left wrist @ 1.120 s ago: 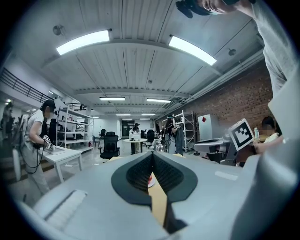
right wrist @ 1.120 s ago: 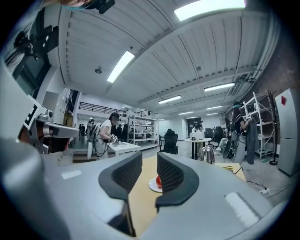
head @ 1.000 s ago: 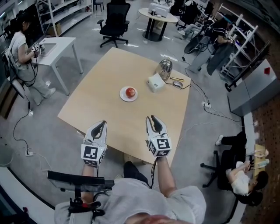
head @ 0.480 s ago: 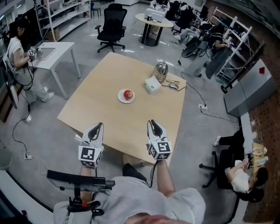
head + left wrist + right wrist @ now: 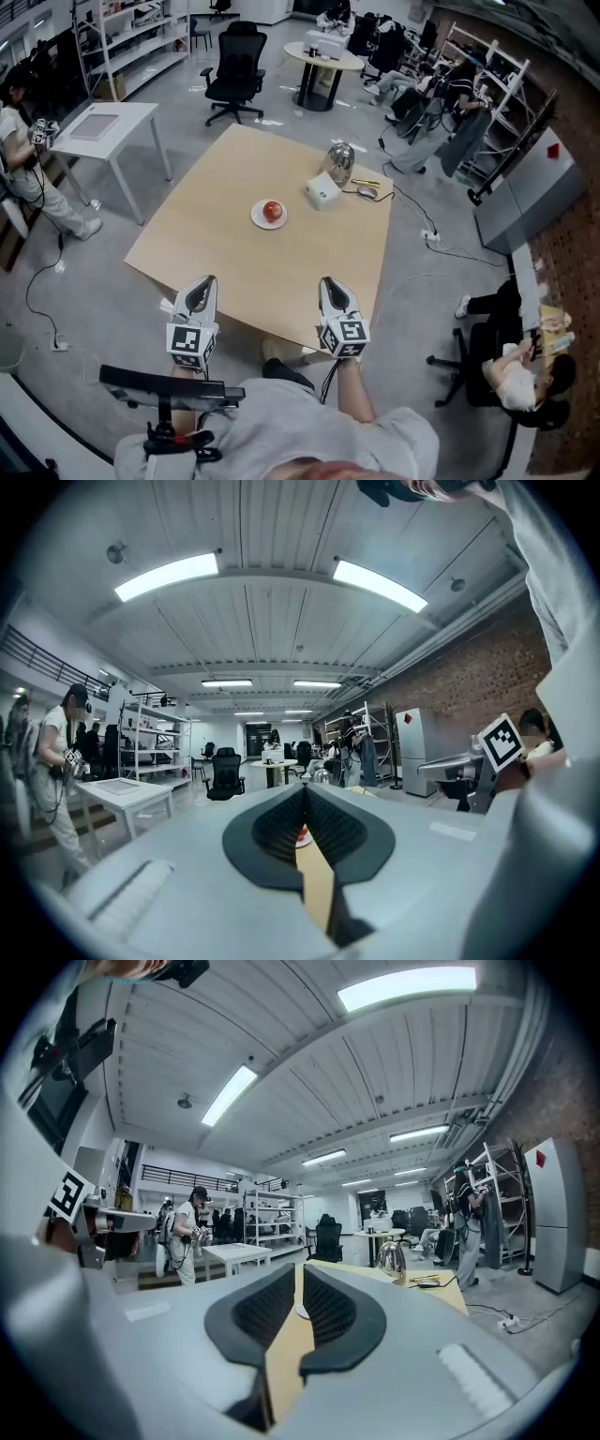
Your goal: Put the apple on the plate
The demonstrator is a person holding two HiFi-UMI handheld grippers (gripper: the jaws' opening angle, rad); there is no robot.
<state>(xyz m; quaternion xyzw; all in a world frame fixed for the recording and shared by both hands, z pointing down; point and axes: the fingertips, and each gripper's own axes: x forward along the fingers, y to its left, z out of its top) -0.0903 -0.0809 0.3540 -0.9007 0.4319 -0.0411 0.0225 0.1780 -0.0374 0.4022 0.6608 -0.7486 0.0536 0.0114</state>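
Observation:
A red apple (image 5: 273, 210) sits on a small white plate (image 5: 261, 221) in the middle of the tan table (image 5: 234, 253). Both grippers hang at the table's near edge, well short of the plate and pointing level towards it. My left gripper (image 5: 200, 288) is shut and empty; in the left gripper view (image 5: 305, 791) a sliver of the apple (image 5: 302, 833) shows behind its jaws. My right gripper (image 5: 333, 286) has its jaws closing, a thin slit left between them (image 5: 298, 1267) and nothing in it; the plate (image 5: 302, 1312) shows far beyond.
A shiny metal kettle (image 5: 339, 161), a white box (image 5: 322, 191) and a mouse with cable (image 5: 366, 192) lie at the table's far right corner. A white side table (image 5: 98, 127) and a standing person (image 5: 23, 178) are at the left. Office chair (image 5: 230, 70) beyond.
Both grippers have drawn back a little towards the table's near edge and sunk slightly. The right jaws have narrowed. The apple and plate have not moved.

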